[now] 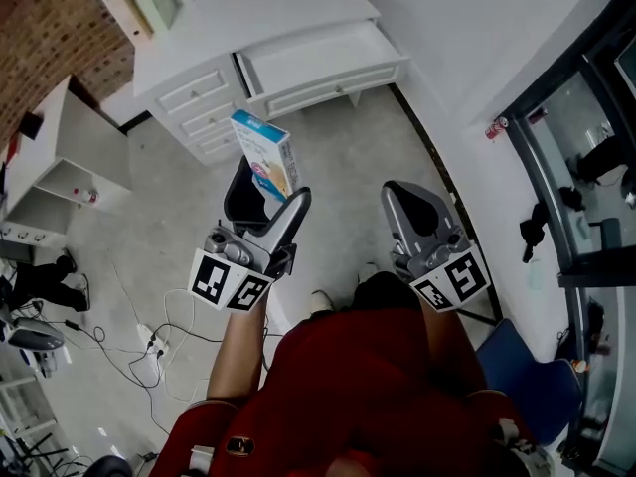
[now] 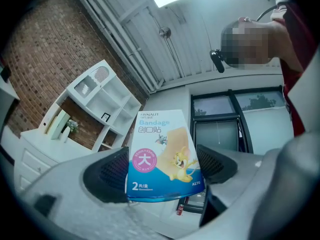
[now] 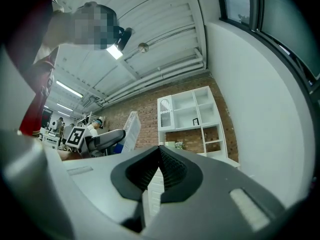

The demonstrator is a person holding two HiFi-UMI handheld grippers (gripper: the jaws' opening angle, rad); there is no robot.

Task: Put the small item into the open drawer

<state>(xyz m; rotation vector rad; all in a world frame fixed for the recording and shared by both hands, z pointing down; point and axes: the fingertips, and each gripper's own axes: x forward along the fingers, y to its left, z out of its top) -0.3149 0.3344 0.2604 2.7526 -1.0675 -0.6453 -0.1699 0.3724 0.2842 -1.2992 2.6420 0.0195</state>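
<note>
Clamps a blue-and-white bandage box [image 1: 266,155] upright between the pads of the left gripper [image 1: 273,185], both pads pressing its sides, cartoon-printed face turned toward that gripper's camera. Holds it in mid-air above the grey floor [image 1: 358,157], well apart from the open drawer [image 1: 318,63] of the white dresser [image 1: 189,92] ahead. Carries the right gripper [image 1: 422,217] alongside, jaws pressed together with nothing between them, near the white wall [image 1: 467,58].
</note>
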